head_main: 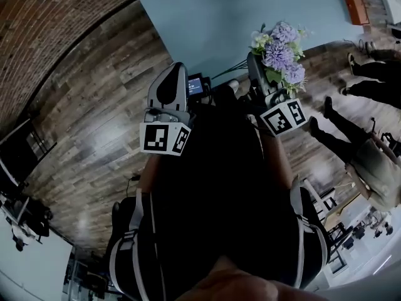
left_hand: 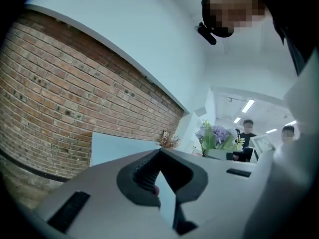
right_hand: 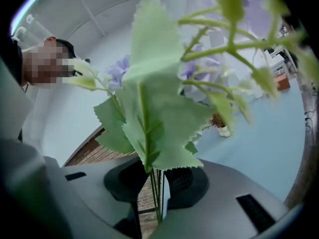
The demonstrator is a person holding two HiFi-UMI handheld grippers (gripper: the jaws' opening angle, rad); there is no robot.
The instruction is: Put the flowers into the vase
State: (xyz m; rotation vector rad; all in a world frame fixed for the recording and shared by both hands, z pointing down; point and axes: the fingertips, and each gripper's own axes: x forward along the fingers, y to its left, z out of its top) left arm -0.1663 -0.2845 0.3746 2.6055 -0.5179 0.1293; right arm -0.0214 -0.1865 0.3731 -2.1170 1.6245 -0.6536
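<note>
My right gripper [head_main: 255, 61] is raised in front of me and is shut on the thin green stems [right_hand: 155, 193] of a bunch of purple and white flowers [head_main: 279, 52]. Its serrated leaves [right_hand: 154, 118] fill the right gripper view. My left gripper [head_main: 170, 75] is held up beside it, tips together with nothing in them [left_hand: 159, 153]. The bunch also shows in the left gripper view as flowers [left_hand: 217, 136]. A small white vase [right_hand: 224, 130] with brown dried sprigs stands on the pale blue table [head_main: 238, 17] beyond both grippers.
A brick wall [head_main: 50, 30] runs along the left above a wooden floor [head_main: 94, 118]. People [head_main: 369, 74] stand at the right near an orange box [head_main: 355, 5]. My dark clothing fills the lower middle of the head view.
</note>
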